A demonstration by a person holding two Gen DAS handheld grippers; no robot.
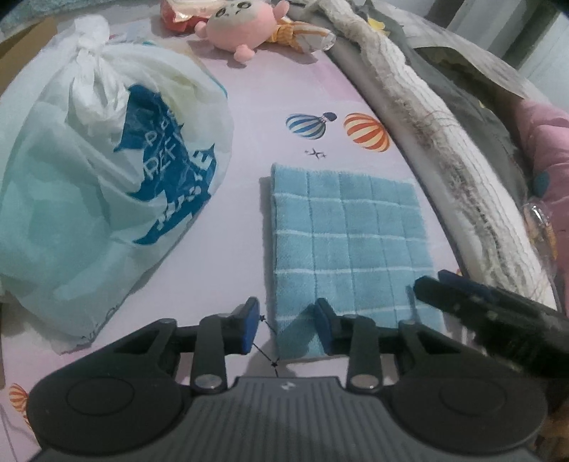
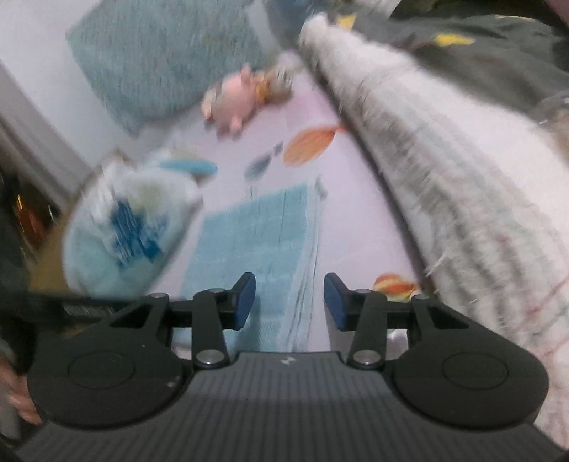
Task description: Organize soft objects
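Observation:
A light blue checked towel (image 1: 348, 241) lies folded flat on the pink mat (image 1: 284, 89). My left gripper (image 1: 287, 325) stands open at its near left corner, and the corner lies between the pads without being pressed. My right gripper (image 2: 290, 302) is open too, hovering over the towel's (image 2: 256, 227) near right edge with nothing gripped. In the left wrist view the right gripper (image 1: 432, 280) reaches in from the right over the towel's near right corner. The right wrist view is blurred.
A knotted white bag with blue print (image 1: 106, 160) sits left of the towel. A pink plush toy (image 1: 238, 25) lies at the far end. A white knitted blanket (image 1: 444, 149) and grey cloth run along the right. A teal cushion (image 2: 160, 60) leans at the back.

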